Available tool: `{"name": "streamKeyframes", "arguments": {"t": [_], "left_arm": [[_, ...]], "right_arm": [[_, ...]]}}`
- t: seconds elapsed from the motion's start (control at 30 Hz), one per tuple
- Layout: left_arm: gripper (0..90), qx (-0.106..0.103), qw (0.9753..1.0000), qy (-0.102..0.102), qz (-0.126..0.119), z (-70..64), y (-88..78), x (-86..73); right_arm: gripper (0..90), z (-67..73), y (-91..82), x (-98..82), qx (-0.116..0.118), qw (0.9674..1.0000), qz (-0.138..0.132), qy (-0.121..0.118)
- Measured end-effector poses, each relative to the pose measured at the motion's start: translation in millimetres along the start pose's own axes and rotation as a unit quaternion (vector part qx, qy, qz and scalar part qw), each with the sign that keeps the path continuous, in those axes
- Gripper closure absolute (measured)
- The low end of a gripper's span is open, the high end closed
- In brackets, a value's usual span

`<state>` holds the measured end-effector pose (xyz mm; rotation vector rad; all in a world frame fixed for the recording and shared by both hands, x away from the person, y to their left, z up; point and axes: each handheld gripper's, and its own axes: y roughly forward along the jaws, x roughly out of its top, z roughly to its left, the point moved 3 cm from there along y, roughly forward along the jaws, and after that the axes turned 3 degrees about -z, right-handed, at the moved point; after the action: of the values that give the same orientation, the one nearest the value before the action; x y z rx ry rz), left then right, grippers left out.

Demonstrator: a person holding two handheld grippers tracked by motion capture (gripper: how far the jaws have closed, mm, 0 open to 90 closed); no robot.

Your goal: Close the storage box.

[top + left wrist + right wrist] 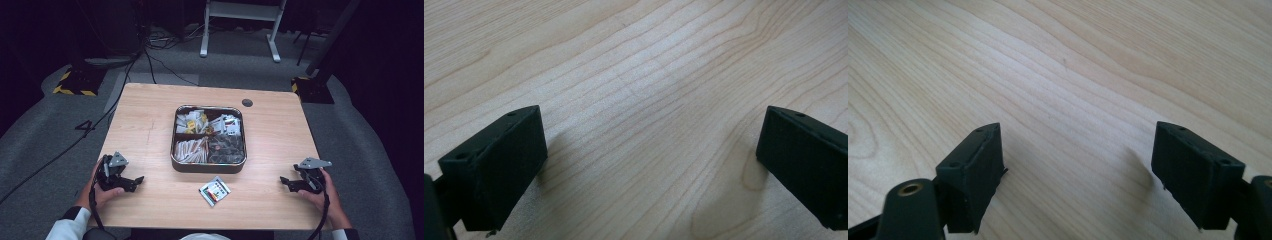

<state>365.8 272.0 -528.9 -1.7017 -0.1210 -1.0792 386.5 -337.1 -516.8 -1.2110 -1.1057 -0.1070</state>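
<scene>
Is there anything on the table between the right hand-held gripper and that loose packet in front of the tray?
Nothing visible. Bare wood lies between the right hand-held gripper and the packet, which lies flat just in front of the tray. Its jaws are open with only table between them.

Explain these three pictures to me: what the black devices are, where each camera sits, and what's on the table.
A person holds a two-jaw hand gripper in each hand: the left gripper and the right gripper. The wide picture comes from a camera overhead. The two close-ups come from cameras riding on each gripper, looking along its black jaws at bare wood. On the wooden table stand a divided tin tray of packets and one loose sachet lying in front of it. Both grippers are open and hold nothing.
</scene>
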Motion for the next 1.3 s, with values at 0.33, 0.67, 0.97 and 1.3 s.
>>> {"name": "streamKeyframes", "arguments": {"t": [0.33, 0.67, 0.97, 1.3], "left_arm": [[0.2, 0.0, 1.0, -0.001, 0.0, -0.1, 0.1, 0.0], [0.1, 0.001, 1.0, -0.001, 0.0, -0.2, 0.1, 0.0], [0.2, 0.002, 1.0, -0.001, 0.0, -0.3, -0.1, -0.1], [0.2, 0.001, 1.0, 0.0, -0.001, -0.2, -0.1, -0.3]], "right_arm": [[19.6, -7.5, -9.3, -18.0, 0.0, 0.9988, -0.029, 0.04], [19.8, -8.5, -12.4, -22.7, -0.003, 0.9984, -0.037, 0.044], [19.4, -8.5, -11.2, -21.7, -0.009, 0.9981, -0.037, 0.049], [19.1, -9.3, -9.7, -20.4, -0.014, 0.9978, -0.036, 0.053]]}}
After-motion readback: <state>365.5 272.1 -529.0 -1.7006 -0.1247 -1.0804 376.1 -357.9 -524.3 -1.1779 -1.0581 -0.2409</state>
